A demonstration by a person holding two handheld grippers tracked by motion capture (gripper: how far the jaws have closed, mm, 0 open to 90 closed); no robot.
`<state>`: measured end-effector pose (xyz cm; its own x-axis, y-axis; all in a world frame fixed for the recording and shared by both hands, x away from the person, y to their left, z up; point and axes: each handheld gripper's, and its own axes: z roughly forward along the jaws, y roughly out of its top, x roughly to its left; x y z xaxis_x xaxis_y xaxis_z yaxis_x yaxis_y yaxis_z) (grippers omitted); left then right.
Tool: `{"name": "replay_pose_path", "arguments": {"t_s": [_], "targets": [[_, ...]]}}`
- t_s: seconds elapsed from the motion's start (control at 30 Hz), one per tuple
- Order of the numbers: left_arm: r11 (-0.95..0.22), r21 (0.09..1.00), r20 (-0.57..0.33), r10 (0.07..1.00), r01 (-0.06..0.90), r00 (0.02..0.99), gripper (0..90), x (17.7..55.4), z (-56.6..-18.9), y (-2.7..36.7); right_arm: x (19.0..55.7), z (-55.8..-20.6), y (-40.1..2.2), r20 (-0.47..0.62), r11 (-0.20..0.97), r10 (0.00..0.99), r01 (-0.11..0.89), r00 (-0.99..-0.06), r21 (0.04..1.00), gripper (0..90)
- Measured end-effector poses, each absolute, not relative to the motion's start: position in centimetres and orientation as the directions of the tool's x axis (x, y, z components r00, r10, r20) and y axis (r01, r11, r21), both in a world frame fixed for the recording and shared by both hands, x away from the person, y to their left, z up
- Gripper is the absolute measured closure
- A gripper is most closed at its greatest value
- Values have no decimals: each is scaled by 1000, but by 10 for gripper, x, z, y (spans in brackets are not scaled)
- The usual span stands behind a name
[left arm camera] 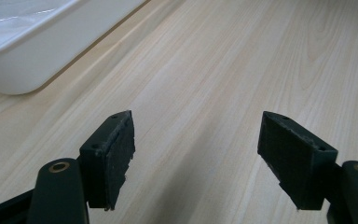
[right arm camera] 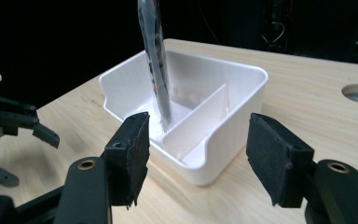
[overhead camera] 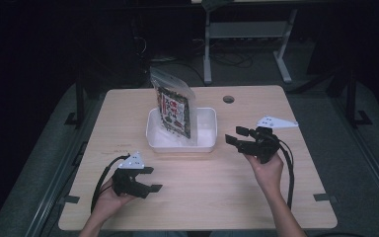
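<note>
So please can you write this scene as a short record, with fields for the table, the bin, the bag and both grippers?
table: light wood tabletop, round hole near the far right
bin: white plastic bin with a divider inside, at the table's middle
bag: printed pouch standing upright in the bin, on its left side
left gripper: left gripper open, over bare wood, holding nothing
right gripper: right gripper open, jaws towards the bin, holding nothing

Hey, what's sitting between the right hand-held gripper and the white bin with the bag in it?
Nothing: bare wood tabletop separates the right hand-held gripper from the white bin, as the high view shows. The bag stands inside the bin.
</note>
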<state>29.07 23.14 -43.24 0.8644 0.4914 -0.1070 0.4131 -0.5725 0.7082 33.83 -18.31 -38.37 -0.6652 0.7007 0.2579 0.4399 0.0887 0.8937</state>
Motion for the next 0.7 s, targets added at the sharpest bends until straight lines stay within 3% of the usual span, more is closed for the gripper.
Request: {"name": "replay_pose_path", "arguments": {"t_s": [0.7], "targets": [[-573,708,-101,496,412,862,263,289,-432,230,321,-396,-216,288,110,706,502,-647,858,352]]}}
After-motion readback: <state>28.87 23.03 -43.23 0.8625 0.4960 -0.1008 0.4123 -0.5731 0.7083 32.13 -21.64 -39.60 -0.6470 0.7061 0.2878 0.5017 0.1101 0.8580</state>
